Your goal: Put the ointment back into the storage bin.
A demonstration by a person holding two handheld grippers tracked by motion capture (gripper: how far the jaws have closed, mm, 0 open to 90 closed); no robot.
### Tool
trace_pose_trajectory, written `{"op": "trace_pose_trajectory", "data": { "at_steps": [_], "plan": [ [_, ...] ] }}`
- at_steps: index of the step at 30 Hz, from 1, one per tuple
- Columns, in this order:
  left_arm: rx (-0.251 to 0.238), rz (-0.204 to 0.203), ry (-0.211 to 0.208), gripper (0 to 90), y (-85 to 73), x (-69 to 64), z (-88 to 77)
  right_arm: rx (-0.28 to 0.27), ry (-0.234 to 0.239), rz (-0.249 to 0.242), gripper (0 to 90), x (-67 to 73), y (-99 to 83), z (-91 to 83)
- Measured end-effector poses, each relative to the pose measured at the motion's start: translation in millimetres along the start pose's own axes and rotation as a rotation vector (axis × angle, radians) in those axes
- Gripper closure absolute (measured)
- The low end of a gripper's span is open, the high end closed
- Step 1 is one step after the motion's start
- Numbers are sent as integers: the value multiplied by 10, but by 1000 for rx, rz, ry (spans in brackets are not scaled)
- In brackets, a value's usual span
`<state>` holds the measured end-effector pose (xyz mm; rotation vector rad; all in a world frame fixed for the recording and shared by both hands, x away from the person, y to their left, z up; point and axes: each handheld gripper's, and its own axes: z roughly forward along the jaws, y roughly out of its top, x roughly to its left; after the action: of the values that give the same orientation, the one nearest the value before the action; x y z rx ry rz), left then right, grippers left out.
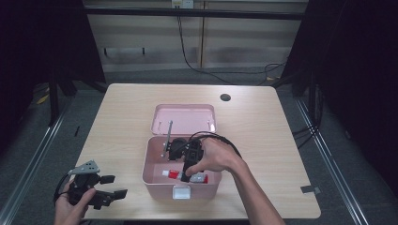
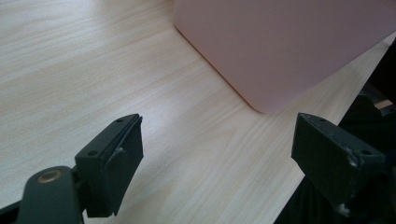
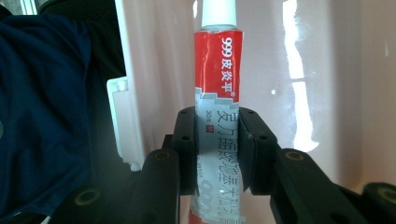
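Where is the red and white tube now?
The tube lies inside the pink box, near its front wall, with the right gripper shut on it.

tube (image 3: 217, 70): red and silver, white cap, printed "999", lying flat on the floor of the pink box (image 1: 152, 176), near its front wall
box: open, lid (image 1: 184, 118) tipped back behind it
white latch (image 1: 181, 192): on the box's front wall
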<state>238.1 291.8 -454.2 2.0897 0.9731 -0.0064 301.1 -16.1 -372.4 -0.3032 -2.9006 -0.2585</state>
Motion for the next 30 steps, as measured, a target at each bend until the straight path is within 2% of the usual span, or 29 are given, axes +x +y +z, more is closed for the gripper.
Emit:
{"op": "trace_pose_trajectory", "data": {
  "at_steps": [7, 12, 13, 20, 30],
  "plan": [
    [3, 0, 0, 165, -1, -5, 3, 33, 8, -15, 708, -13, 0, 119],
    [0, 0, -1, 166, -1, -1, -1, 33, 17, -16, 708, -18, 12, 184],
    [0, 0, -1, 165, -1, -1, -1, 35, 14, -33, 708, -34, 14, 195],
    [0, 0, 1, 165, -1, -4, 0, 43, 37, -22, 708, -60, 34, 300],
    [-2, 4, -1, 165, 1, 7, -10, 51, 37, -31, 707, -120, 38, 375]
  ]
}}
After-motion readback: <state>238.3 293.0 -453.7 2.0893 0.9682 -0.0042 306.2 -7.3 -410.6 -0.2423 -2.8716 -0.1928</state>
